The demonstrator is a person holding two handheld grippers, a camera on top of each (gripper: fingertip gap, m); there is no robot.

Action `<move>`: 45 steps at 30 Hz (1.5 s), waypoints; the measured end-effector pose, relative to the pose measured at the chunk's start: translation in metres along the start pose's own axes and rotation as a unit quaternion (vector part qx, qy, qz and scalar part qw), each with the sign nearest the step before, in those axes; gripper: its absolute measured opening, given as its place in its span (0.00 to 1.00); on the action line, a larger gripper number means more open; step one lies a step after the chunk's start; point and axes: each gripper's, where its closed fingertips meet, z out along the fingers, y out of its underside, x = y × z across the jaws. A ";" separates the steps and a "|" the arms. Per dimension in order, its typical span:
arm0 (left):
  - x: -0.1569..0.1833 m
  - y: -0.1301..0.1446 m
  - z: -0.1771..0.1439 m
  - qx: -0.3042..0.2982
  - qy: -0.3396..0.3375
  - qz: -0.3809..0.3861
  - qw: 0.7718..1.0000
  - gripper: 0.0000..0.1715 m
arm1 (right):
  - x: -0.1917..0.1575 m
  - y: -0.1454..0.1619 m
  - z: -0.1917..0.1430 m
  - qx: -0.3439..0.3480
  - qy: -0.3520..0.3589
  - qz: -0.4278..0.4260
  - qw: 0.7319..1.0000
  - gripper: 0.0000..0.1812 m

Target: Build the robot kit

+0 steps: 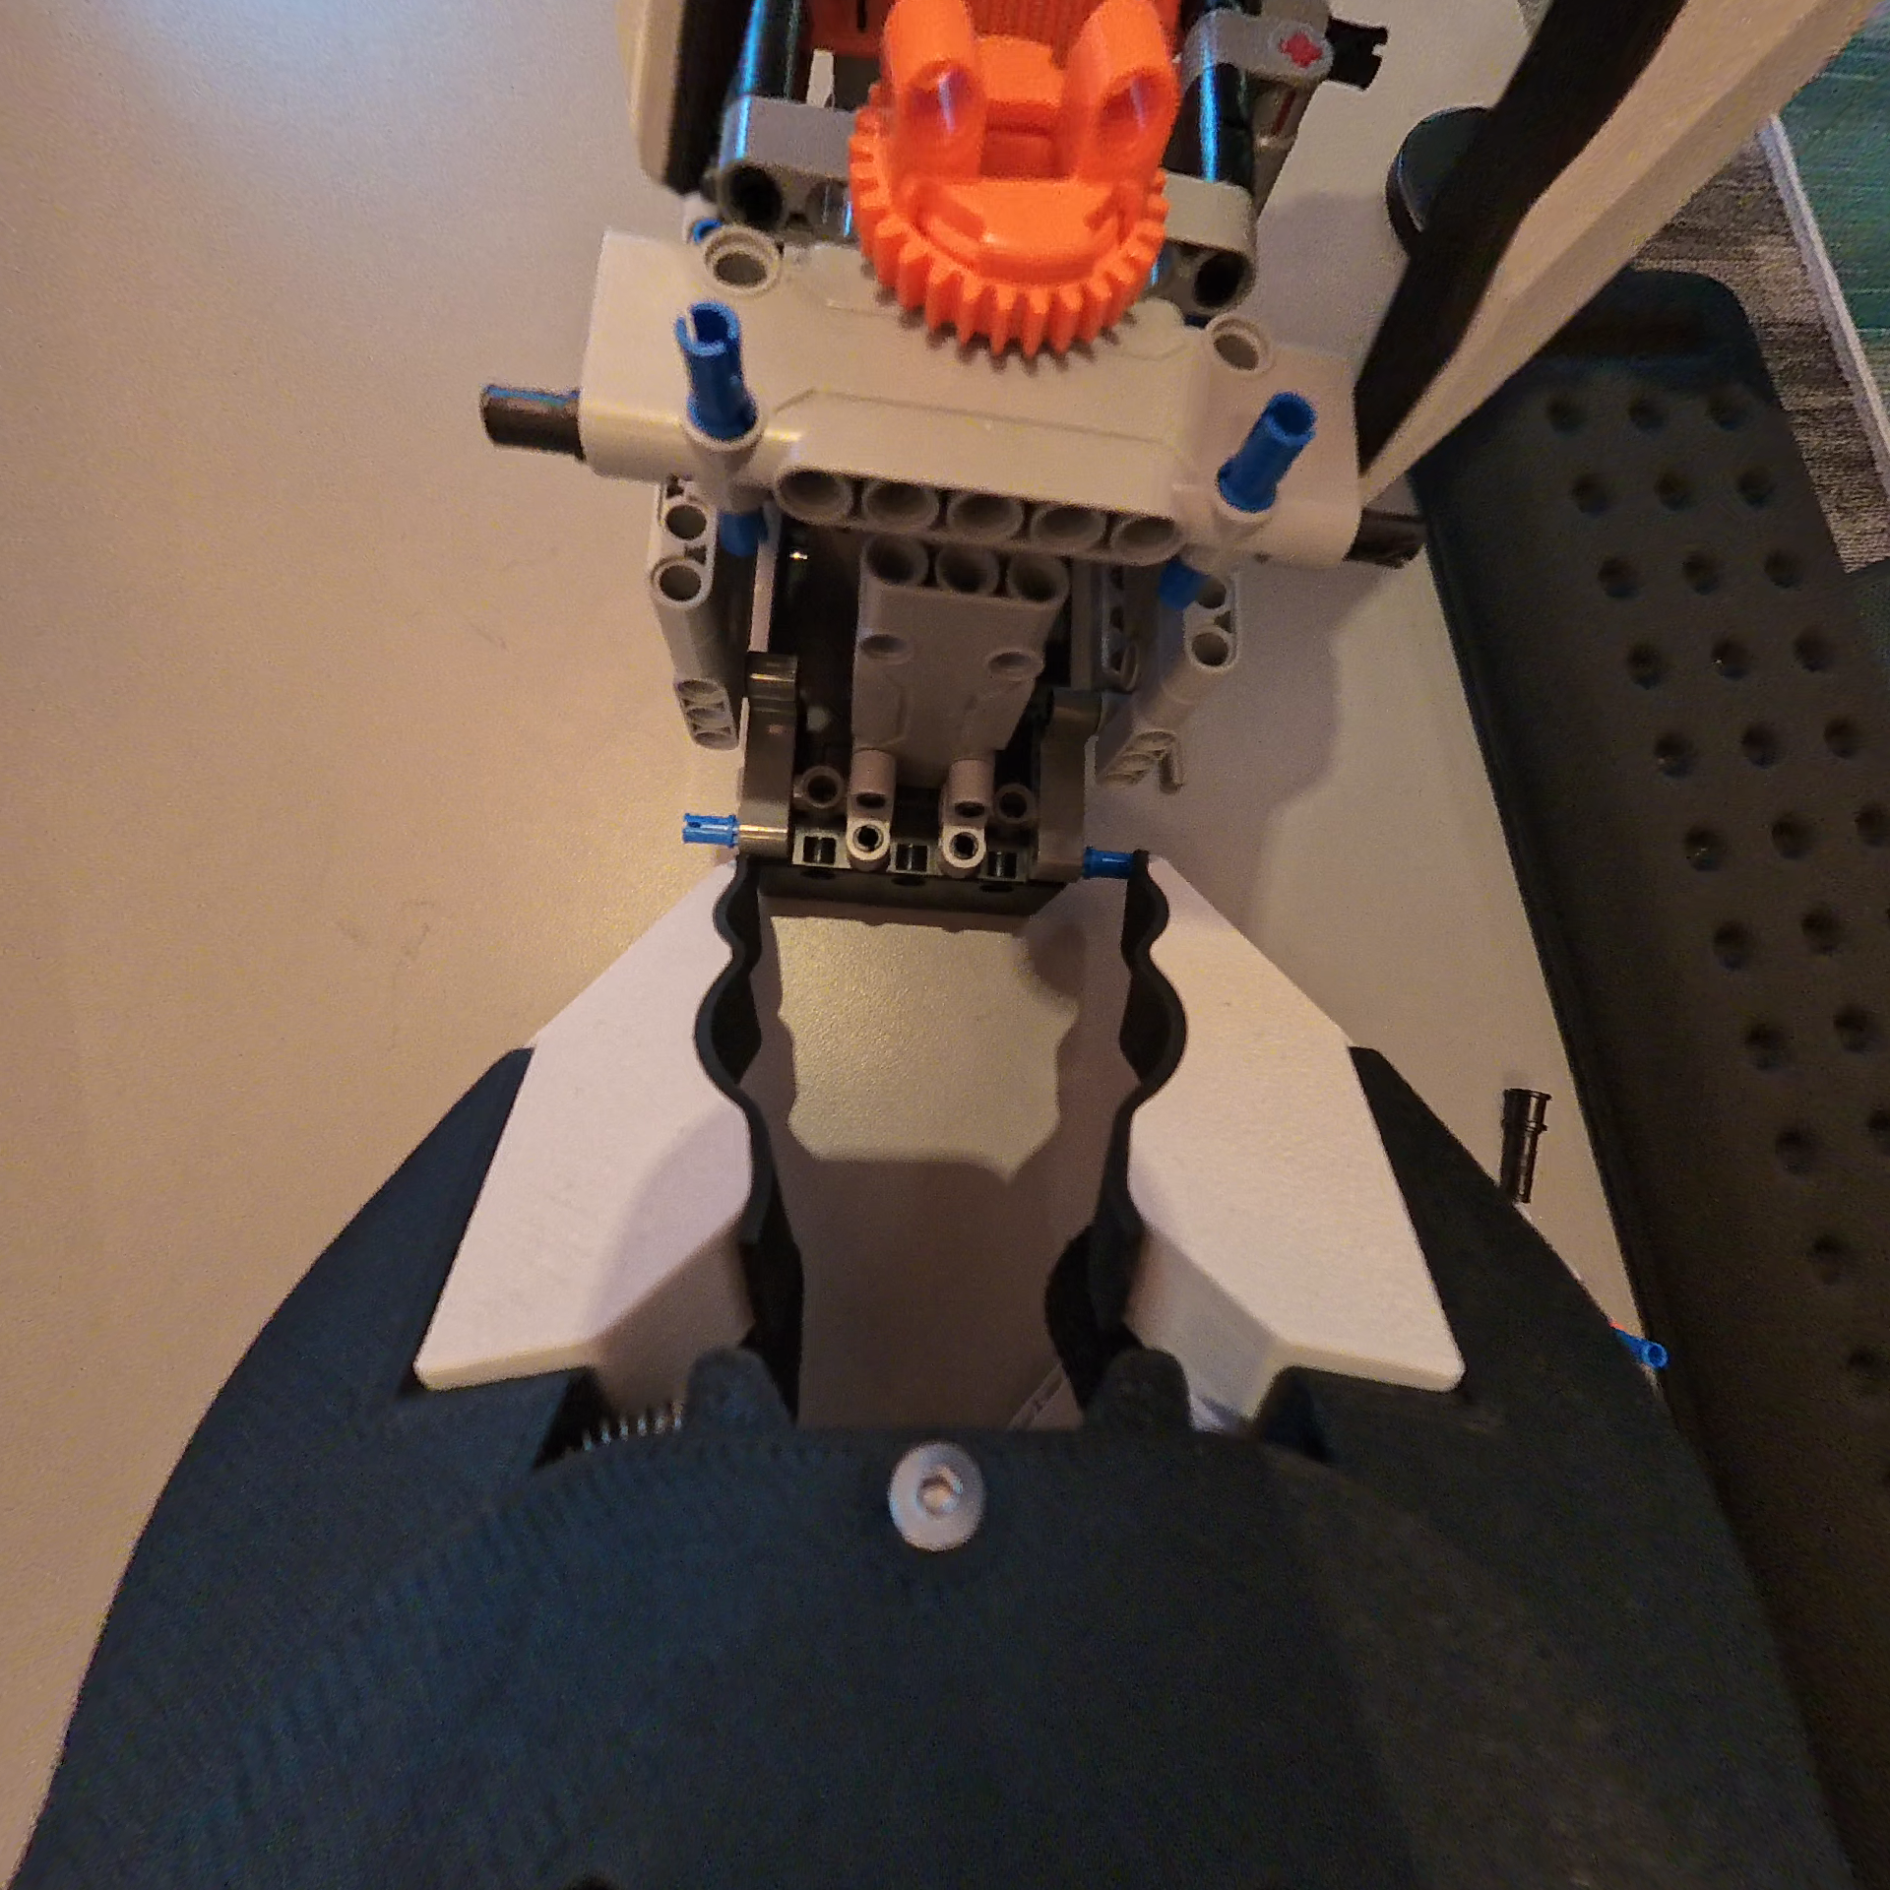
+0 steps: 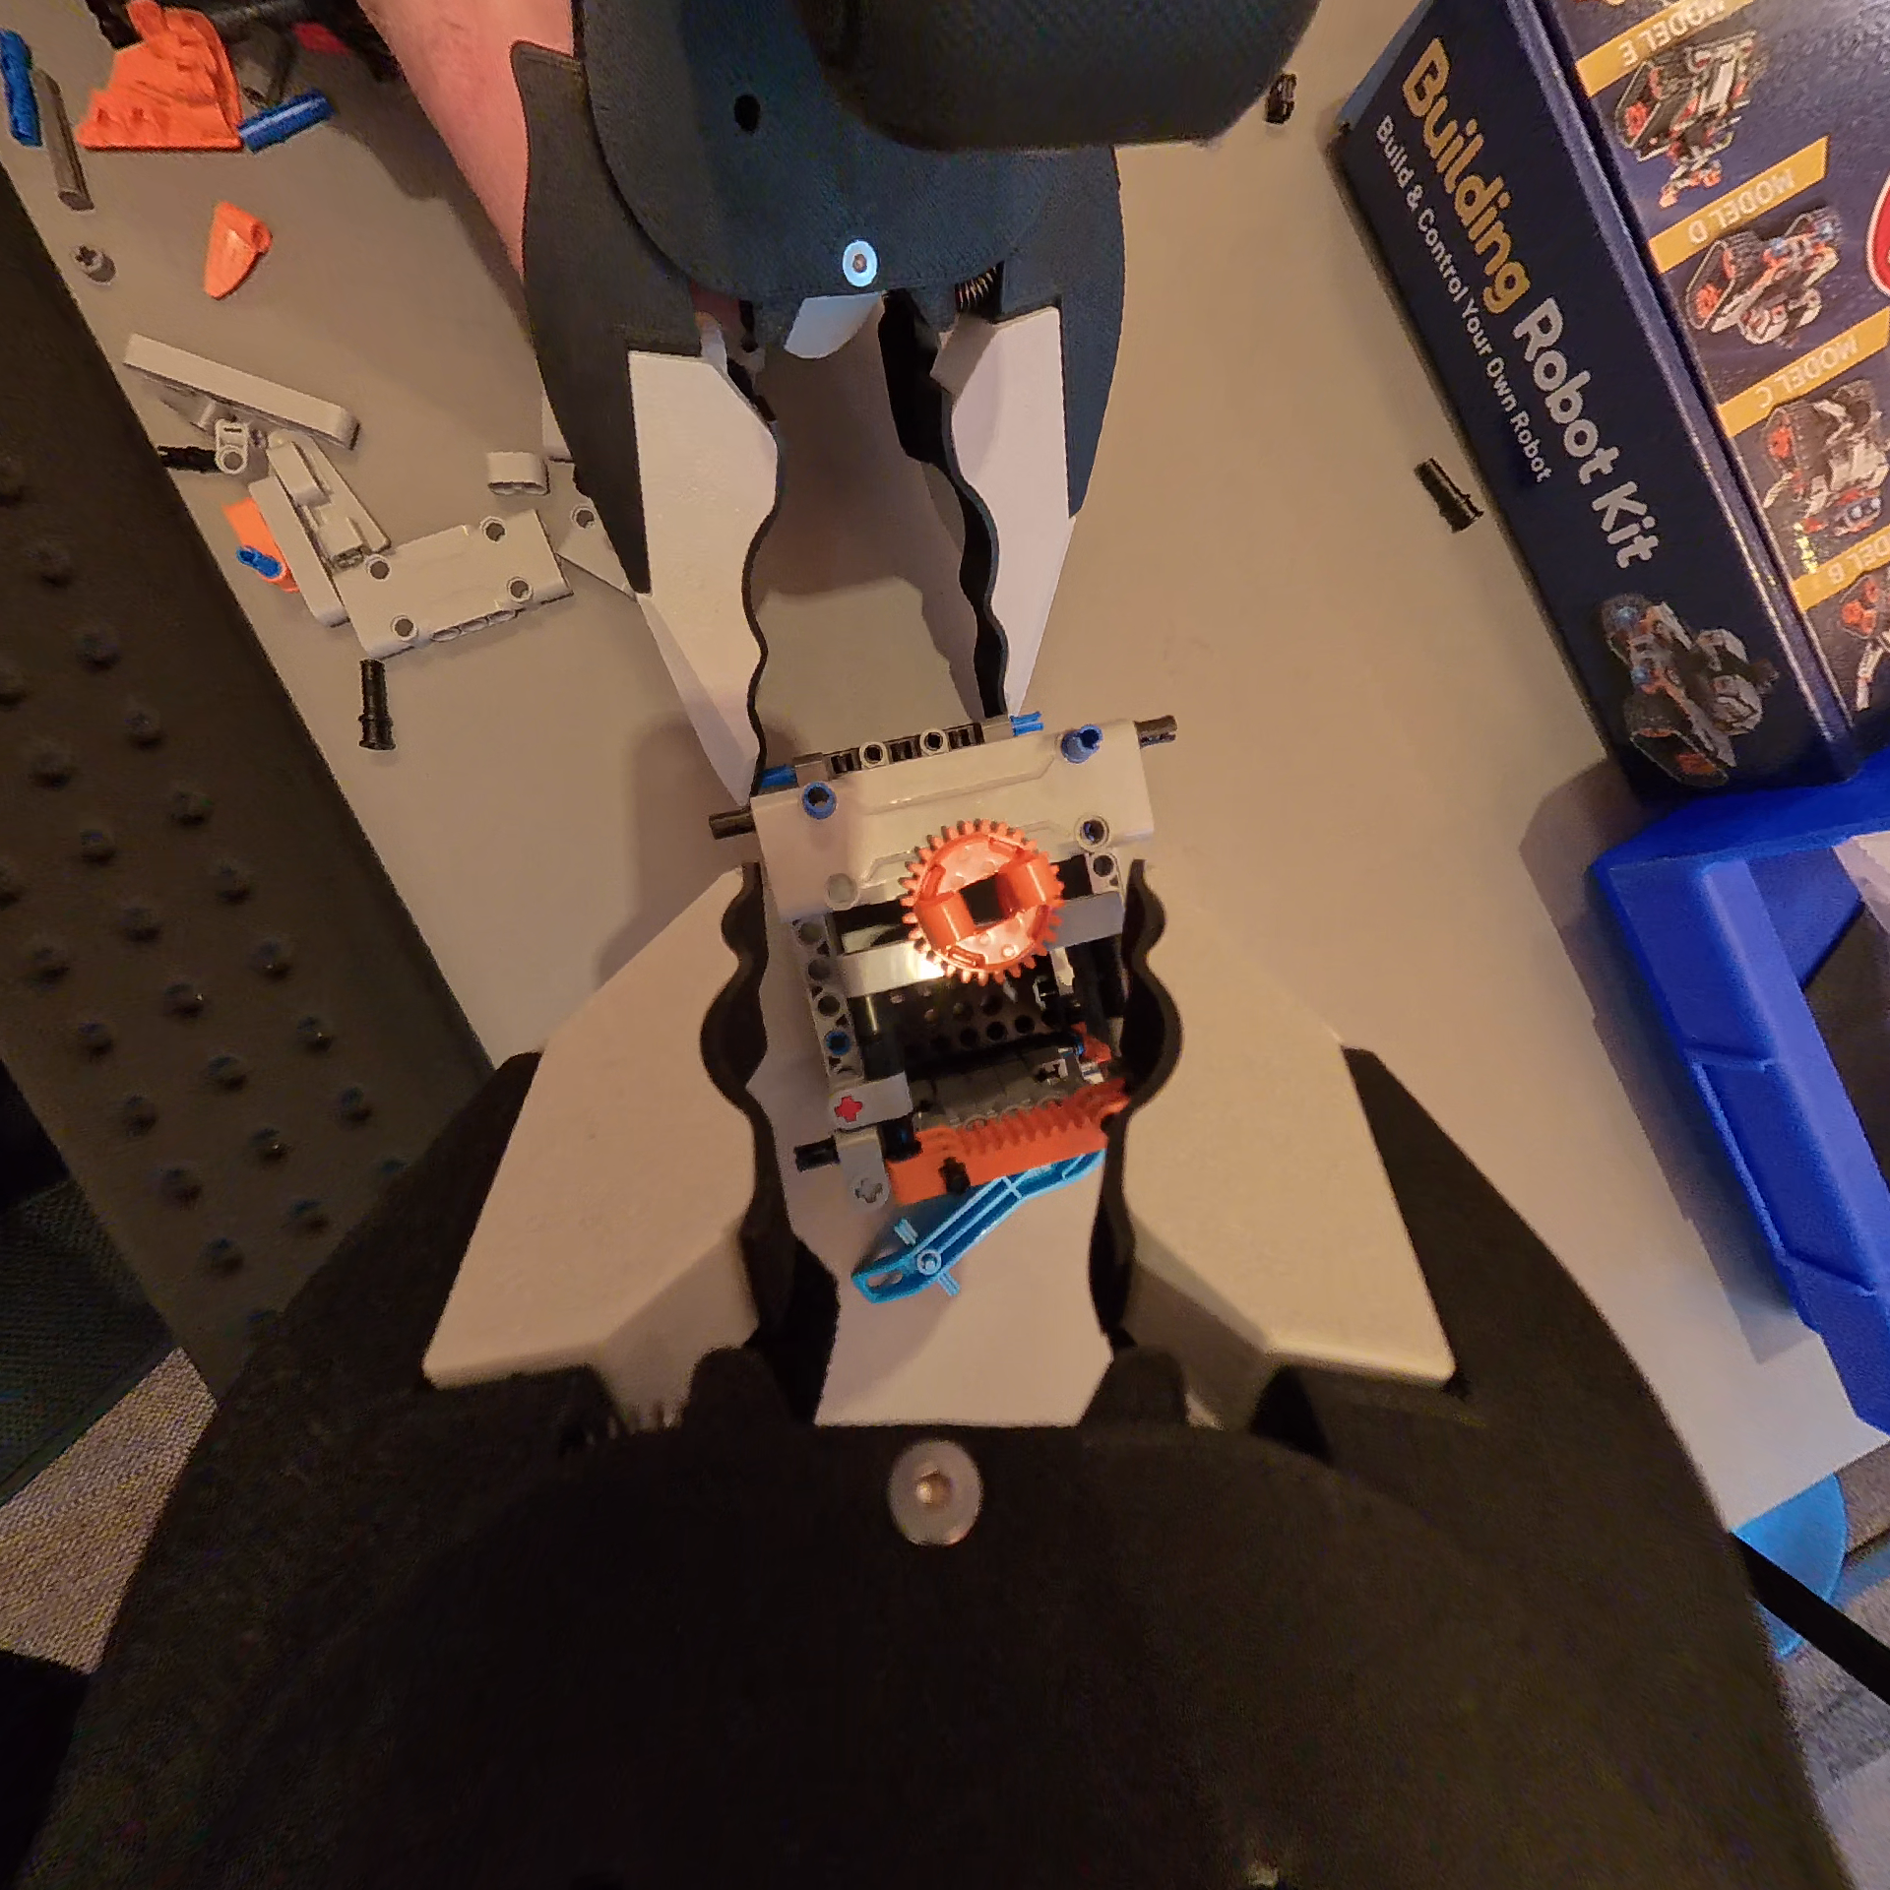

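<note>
Gripping the brick-built gearbox model (image 2: 951,972) between both tongs.
Our left gripper (image 1: 936,880) and right gripper (image 2: 941,982) each pinch it.

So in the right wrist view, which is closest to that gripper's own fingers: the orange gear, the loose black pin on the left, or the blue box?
1. Orange gear, on the model between the right gripper fingers.
2. Loose black pin, on the table, left.
3. Blue box, far right edge.

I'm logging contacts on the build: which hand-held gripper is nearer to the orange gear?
Right. The right hand-held gripper has its fingers on either side of the model beside the orange gear; the left hand-held gripper is at the model's far end, away from the gear.
</note>
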 end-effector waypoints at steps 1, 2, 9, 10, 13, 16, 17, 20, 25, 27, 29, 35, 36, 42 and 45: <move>0.000 0.000 0.000 0.000 0.000 0.000 1.000 0.40 | 0.000 0.001 -0.001 -0.002 0.003 0.001 1.000 0.38; 0.000 0.000 0.000 0.000 -0.001 0.000 1.000 0.40 | 0.000 0.001 -0.002 -0.002 0.006 0.001 1.000 0.39; -0.003 0.001 -0.001 -0.002 -0.010 -0.008 1.000 0.40 | 0.004 0.001 -0.007 0.005 0.033 0.014 0.999 0.39; -0.006 0.001 -0.002 -0.003 -0.017 -0.010 1.000 0.40 | 0.005 0.001 -0.008 0.008 0.037 0.018 0.999 0.39; -0.013 0.002 -0.004 0.000 -0.031 -0.023 0.999 0.40 | 0.006 0.001 -0.008 0.018 0.043 0.026 0.999 0.40; -0.020 0.002 -0.006 0.004 -0.044 -0.036 0.998 0.40 | 0.007 -0.002 -0.006 0.030 0.051 0.030 0.998 0.40; -0.022 0.003 -0.007 0.004 -0.047 -0.040 0.998 0.40 | 0.007 -0.004 -0.006 0.035 0.055 0.031 0.997 0.40; -0.026 0.003 -0.008 0.009 -0.053 -0.048 0.997 0.40 | 0.008 -0.009 -0.006 0.059 0.064 0.039 0.995 0.40; -0.026 0.004 -0.007 0.008 -0.048 -0.052 0.997 0.41 | 0.006 -0.017 -0.004 0.107 0.068 0.054 0.991 0.40; -0.026 0.006 -0.006 0.002 -0.046 -0.052 0.998 0.41 | 0.005 -0.019 -0.002 0.119 0.070 0.056 0.989 0.40; -0.026 0.008 -0.004 -0.001 -0.047 -0.052 0.998 0.41 | 0.005 -0.020 -0.001 0.132 0.075 0.061 0.987 0.40; -0.026 0.008 -0.004 -0.002 -0.047 -0.052 0.998 0.42 | 0.007 -0.019 -0.004 0.145 0.086 0.071 0.983 0.40; -0.026 0.008 -0.004 -0.003 -0.047 -0.052 0.998 0.42 | 0.007 -0.019 -0.005 0.148 0.084 0.072 0.983 0.40; -0.023 0.008 -0.004 -0.011 -0.045 -0.053 0.998 0.41 | 0.008 -0.018 -0.003 0.147 0.092 0.078 0.982 0.41; -0.023 0.011 -0.005 -0.029 -0.056 -0.052 0.997 0.37 | 0.010 -0.017 -0.001 0.144 0.097 0.082 0.982 0.41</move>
